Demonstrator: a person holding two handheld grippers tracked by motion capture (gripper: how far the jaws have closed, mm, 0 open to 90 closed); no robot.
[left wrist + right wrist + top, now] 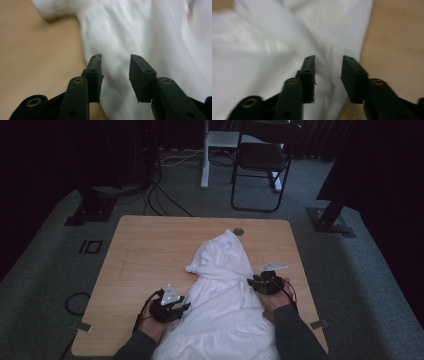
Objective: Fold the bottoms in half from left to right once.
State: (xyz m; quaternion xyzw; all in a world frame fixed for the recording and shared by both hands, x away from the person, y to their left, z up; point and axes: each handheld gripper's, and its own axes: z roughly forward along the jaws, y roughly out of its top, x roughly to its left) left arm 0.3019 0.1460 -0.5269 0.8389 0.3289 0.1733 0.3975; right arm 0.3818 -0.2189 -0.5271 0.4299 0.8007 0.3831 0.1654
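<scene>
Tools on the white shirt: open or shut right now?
Left tool: open, over the white shirt, gripping nothing.
Right tool: open, at the shirt's edge, gripping nothing.

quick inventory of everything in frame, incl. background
garment: 1, white, lying crumpled on the table from the near edge toward the far right, hood end farthest away
table: 1, light wood top, centre of the high view
cable hole: 1, grey, round, far edge of the table
folding chair: 1, black, on the carpet beyond the table
white desk leg: 1, left of the chair
floor cables: several, black, on the grey carpet, far left
left gripper: 1, black, jaws apart over the garment's left edge
right gripper: 1, black, jaws apart over the garment's right edge
sleeves: 2, grey, bottom edge
</scene>
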